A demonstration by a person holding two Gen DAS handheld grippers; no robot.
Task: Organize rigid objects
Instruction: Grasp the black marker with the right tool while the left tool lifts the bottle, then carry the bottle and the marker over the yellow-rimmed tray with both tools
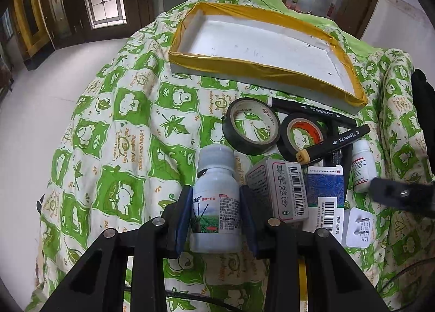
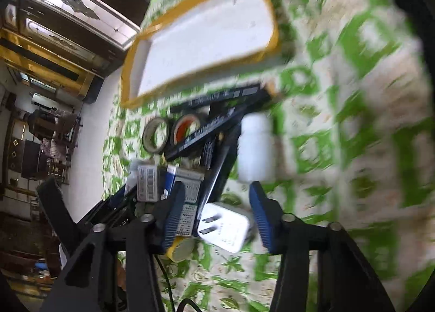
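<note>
My left gripper [image 1: 214, 200] is shut on a white labelled bottle [image 1: 216, 197], its blue pads against both sides. To its right lie two medicine boxes [image 1: 282, 189], two black tape rolls [image 1: 251, 125], black markers [image 1: 334, 140], a small white bottle [image 1: 361, 165] and a white plug adapter [image 1: 356, 227]. The white tray with yellow-taped rim [image 1: 261, 67] lies empty beyond them. My right gripper [image 2: 217, 214] is open, its fingers on either side of the plug adapter [image 2: 225, 226] without closing on it. The right wrist view is blurred by motion.
Everything lies on a green and white patterned quilt [image 1: 122, 135] draped over a table, with floor to the left. A roll of yellow tape [image 2: 180, 250] lies under the right gripper. Wooden doors with glass panes stand behind.
</note>
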